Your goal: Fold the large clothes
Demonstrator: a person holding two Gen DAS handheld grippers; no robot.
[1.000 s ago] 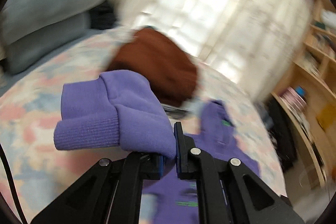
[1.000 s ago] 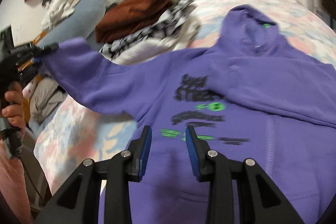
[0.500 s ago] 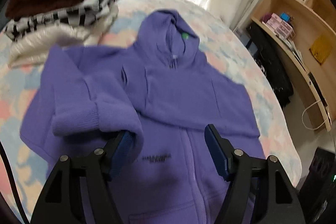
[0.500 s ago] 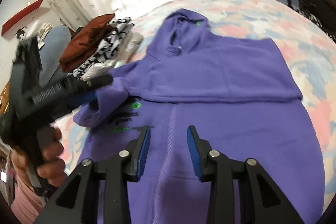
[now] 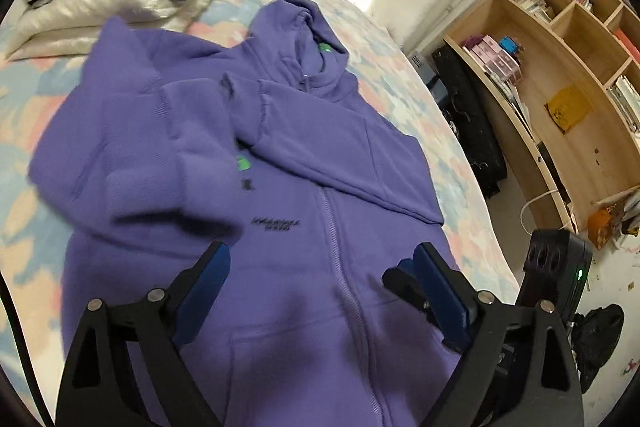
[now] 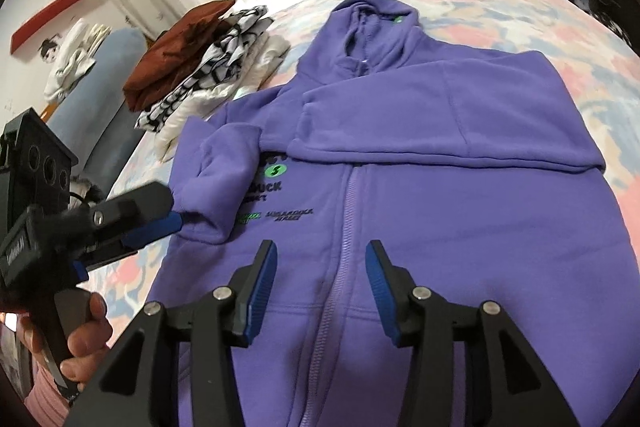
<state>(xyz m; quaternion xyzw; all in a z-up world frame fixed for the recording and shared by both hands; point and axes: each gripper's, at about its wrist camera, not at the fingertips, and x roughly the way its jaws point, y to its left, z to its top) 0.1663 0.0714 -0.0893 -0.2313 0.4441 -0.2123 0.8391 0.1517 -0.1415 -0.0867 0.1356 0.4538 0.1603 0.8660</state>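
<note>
**A:** Where is the garment?

**B:** I see a purple zip hoodie (image 6: 460, 211) lying front-up on a bed with a pastel flowered cover (image 6: 568, 27). Its hood points toward twelve o'clock. The sleeve at three o'clock is folded flat across the chest. The other sleeve (image 6: 224, 167) is folded in at nine o'clock, its cuff bunched over the printed lettering.

**A:** And your left hand-held gripper?

**B:** The left hand-held gripper (image 5: 320, 291) is released and its jaws are opening, blue pads wide apart above the hoodie's lower front. Nothing is between them. In the right camera it comes in from eight o'clock (image 6: 160, 227), its pad tip just beside the bunched cuff; I cannot tell whether they touch. A person's hand (image 6: 80, 343) holds its grip.

**A:** The right one?

**B:** My right hand-held gripper (image 6: 322, 291) is released too, jaws opening, hovering either side of the zipper line with no cloth pinched.

**A:** Anything else nearby?

**B:** A stack of folded clothes (image 6: 200, 67) sits at ten o'clock beside the hoodie, brown on top. In the left camera a wooden bookshelf (image 5: 568, 75) stands at three o'clock.
</note>
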